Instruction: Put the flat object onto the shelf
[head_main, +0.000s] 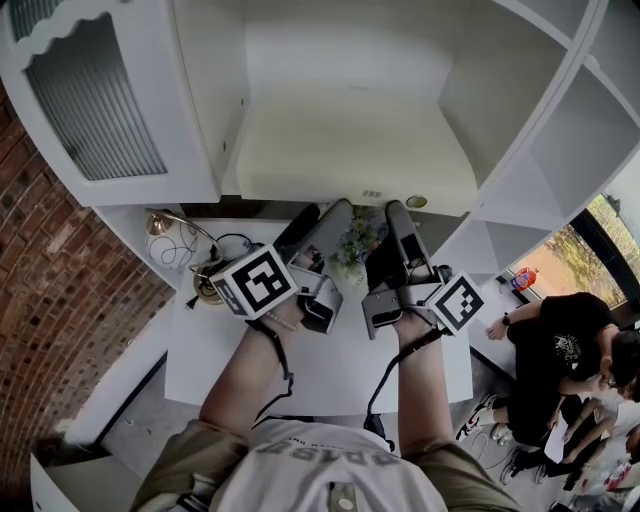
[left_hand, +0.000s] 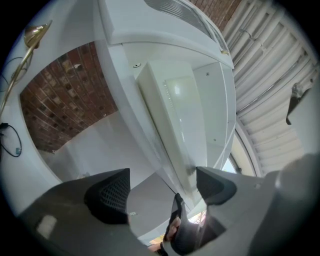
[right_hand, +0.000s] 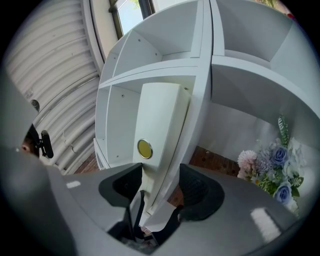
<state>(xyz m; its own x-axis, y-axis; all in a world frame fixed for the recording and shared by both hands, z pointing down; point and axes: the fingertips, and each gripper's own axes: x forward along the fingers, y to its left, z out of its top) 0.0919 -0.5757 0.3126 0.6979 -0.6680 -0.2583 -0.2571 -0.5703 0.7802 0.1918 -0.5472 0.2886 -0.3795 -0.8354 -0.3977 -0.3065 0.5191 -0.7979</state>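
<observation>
The flat object is a cream slab that lies in the white shelf unit's middle compartment, its front edge sticking out toward me. In the right gripper view, my right gripper is shut on the slab's near edge, just below a round yellow sticker. In the head view this gripper reaches up under the slab's right front corner. My left gripper points up at the front edge beside it. Its jaws stand wide apart, and the slab's edge runs down next to the right-hand finger.
A white table lies below the grippers, with pale artificial flowers and a gold lamp with cables at its back. A ribbed-glass cabinet door hangs at upper left. Brick wall at left. People sit on the floor at right.
</observation>
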